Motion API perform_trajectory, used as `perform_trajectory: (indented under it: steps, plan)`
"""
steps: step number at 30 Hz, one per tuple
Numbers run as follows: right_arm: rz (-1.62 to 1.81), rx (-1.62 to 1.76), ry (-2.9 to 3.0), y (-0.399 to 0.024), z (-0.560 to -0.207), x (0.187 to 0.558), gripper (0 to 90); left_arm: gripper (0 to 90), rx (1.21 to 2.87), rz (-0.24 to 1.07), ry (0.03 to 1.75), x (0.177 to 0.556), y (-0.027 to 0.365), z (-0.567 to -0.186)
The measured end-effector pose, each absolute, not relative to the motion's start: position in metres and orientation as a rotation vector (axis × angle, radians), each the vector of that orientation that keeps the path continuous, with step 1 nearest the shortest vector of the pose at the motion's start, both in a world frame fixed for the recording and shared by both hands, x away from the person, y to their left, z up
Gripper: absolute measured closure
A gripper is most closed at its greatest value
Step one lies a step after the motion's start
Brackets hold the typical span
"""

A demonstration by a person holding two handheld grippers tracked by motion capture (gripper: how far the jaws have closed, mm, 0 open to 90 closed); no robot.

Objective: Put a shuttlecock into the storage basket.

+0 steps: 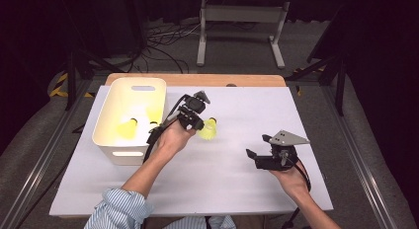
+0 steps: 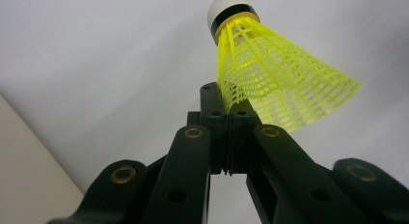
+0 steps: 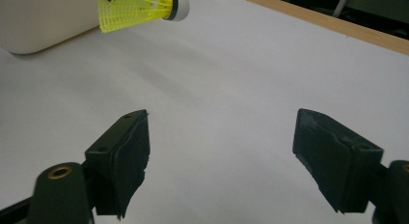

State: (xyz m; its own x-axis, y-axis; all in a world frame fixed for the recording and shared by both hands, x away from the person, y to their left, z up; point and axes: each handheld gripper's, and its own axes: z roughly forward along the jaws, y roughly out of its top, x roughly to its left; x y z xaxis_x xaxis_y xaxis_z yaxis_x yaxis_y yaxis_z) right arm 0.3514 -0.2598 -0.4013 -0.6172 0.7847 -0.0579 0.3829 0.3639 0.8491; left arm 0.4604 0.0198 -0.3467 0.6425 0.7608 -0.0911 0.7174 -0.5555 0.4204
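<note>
My left gripper (image 1: 197, 124) is shut on the skirt edge of a yellow plastic shuttlecock (image 1: 208, 129), holding it just above the white table right of the cream bin (image 1: 123, 152). In the left gripper view its jaws (image 2: 226, 96) pinch the mesh skirt of the shuttlecock (image 2: 279, 84), whose white cork points away. My right gripper (image 1: 258, 146) hovers at the table's right front, open with nothing between its jaws (image 3: 222, 151). Far off in the right gripper view, the held shuttlecock (image 3: 140, 7) hangs beside the bin (image 3: 38, 16).
Two more yellow shuttlecocks (image 1: 129, 128) (image 1: 154, 113) lie inside the bin. The white sheet (image 1: 237, 179) covers a wooden tabletop whose edge (image 3: 337, 26) shows at the back. Cables and a metal stand (image 1: 242, 21) are on the floor beyond.
</note>
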Motion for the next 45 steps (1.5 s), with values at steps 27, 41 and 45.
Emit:
perform_trajectory:
  steps: [27, 41, 45]
  plan:
    - [1.260, 1.108, 2.083, -0.283, -0.420, 0.325, 14.4, 88.9, 2.432, 0.152, 1.196, 0.459, 0.035, -0.329]
    - [1.274, 1.143, 2.045, -0.296, -0.433, 0.312, 13.5, 88.9, 2.435, 0.163, 1.196, 0.462, 0.042, -0.319]
    - [1.275, 1.153, 2.034, -0.300, -0.436, 0.309, 13.3, 88.9, 2.441, 0.161, 1.201, 0.463, 0.043, -0.317]
